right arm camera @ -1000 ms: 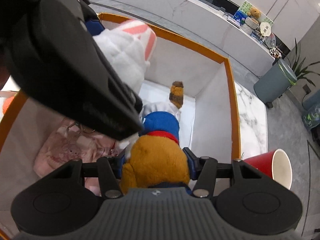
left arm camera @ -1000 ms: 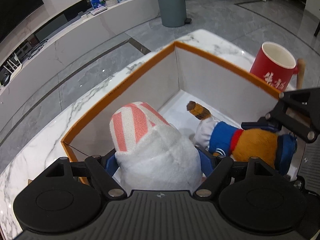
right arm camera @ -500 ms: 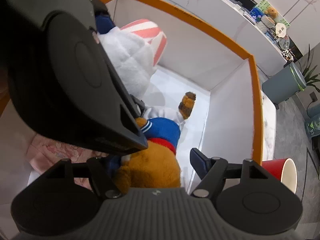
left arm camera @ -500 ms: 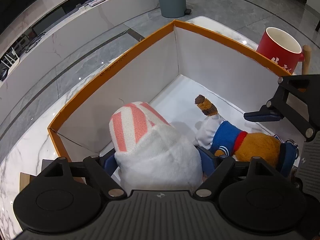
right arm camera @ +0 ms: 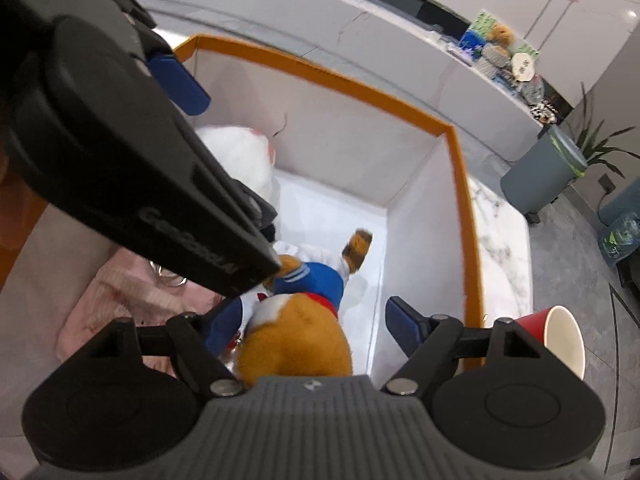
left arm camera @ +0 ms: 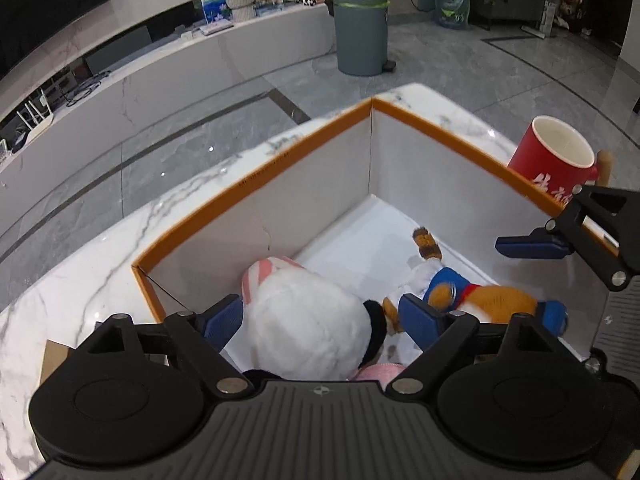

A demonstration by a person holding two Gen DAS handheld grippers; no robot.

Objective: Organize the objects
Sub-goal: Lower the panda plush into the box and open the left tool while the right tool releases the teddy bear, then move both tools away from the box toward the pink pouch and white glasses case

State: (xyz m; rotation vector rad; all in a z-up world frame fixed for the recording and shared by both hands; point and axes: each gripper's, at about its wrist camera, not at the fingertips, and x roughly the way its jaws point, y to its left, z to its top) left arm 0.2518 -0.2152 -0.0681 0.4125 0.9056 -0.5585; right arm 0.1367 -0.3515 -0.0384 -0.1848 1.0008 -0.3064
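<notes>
A white plush (left arm camera: 308, 324) with a pink-striped ear lies low in the near corner of the orange-rimmed box (left arm camera: 280, 160). My left gripper (left arm camera: 322, 316) straddles it, jaws opening, and both blue pads stand clear of the fur. An orange plush (right arm camera: 296, 336) in a blue and white outfit lies on the box floor beside it. Around it my right gripper (right arm camera: 314, 322) has its jaws opening, with a wide gap at the right fingertip (right arm camera: 404, 324). The orange plush (left arm camera: 496, 300) also shows in the left wrist view, below one right finger (left arm camera: 532, 246).
A red mug (left arm camera: 556, 160) stands on the marble table (left arm camera: 100, 280) just outside the box's right wall. A pink fabric item (right arm camera: 120, 300) with a metal ring lies in the box under the left gripper. A grey bin (left arm camera: 360, 32) stands on the floor beyond.
Both pairs of jaws have spread wider. The white plush has sunk from between the left pads into the box. The orange plush has come free of the right pads and lies on the floor.
</notes>
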